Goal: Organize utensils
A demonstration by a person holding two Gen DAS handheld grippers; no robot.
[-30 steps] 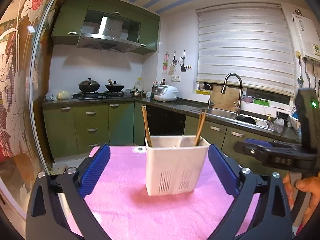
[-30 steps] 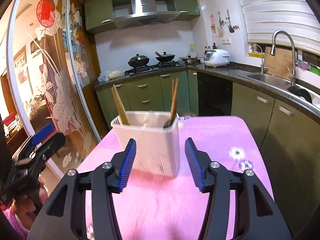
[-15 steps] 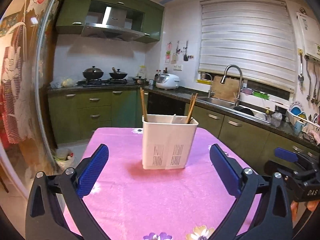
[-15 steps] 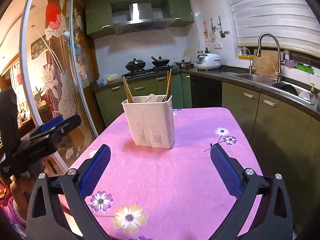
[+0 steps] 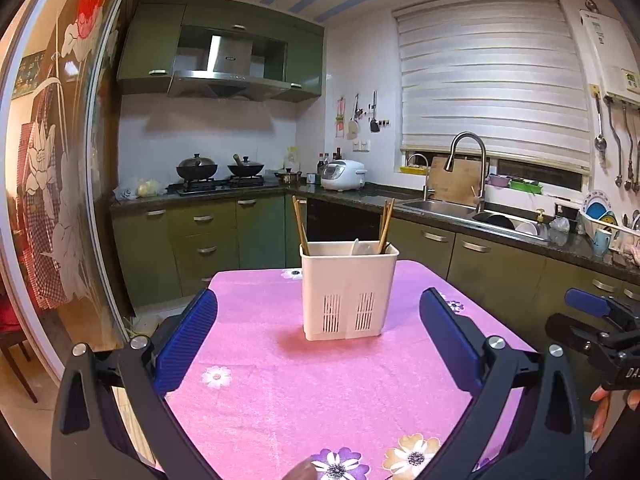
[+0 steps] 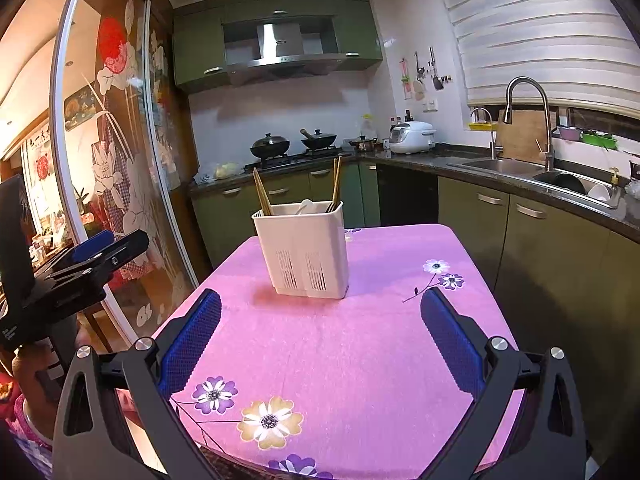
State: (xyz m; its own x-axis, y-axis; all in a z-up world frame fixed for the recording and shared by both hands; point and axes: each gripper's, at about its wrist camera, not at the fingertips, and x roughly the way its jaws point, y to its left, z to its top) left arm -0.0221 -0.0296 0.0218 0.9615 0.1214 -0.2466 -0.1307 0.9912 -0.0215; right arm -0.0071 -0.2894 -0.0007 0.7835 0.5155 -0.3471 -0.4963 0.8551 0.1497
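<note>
Looking along my left gripper (image 5: 318, 336), I see its fingers spread wide with nothing between them — the white caddy (image 5: 349, 290) stands upright well ahead, on the pink cloth (image 5: 280, 392) of the table. My right gripper (image 6: 320, 338) is just as wide and just as empty. Brown chopsticks (image 6: 262, 192) lean in the caddy's left compartment, another pair (image 6: 336, 184) in the right, and a white spoon (image 6: 306, 205) peeks up between them. Each gripper shows at the edge of the other's view.
</note>
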